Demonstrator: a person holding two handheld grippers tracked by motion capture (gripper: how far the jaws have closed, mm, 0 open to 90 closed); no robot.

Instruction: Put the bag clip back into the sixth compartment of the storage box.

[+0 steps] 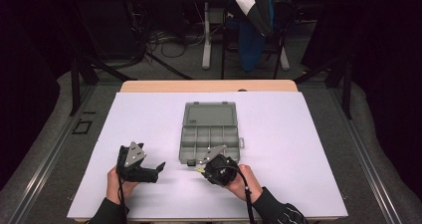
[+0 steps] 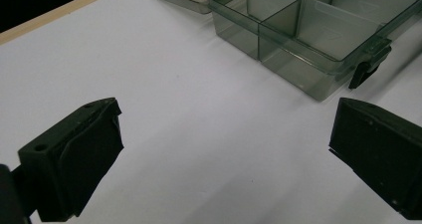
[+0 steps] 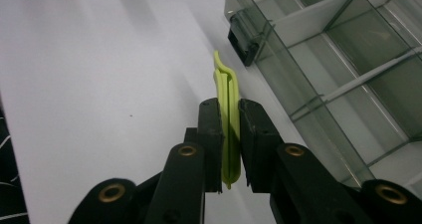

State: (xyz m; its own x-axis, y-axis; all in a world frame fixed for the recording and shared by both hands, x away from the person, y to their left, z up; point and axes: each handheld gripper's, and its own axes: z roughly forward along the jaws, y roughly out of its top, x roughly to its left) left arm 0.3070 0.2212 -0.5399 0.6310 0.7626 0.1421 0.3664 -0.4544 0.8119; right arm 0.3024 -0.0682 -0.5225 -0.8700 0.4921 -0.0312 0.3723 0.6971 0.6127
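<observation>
Right gripper (image 3: 230, 115) in my hand is clamped on a thin yellow-green plastic lever (image 3: 228, 99), held on edge just beside the near left corner of the open grey compartment box (image 3: 348, 69), close to its dark latch (image 3: 244, 42). From above, my hand and the gripper (image 1: 201, 169) hide nearly all of the lever. On the white sheet (image 1: 298, 149), my left gripper (image 2: 224, 149) stands wide open, holding nothing, well left of the box.
</observation>
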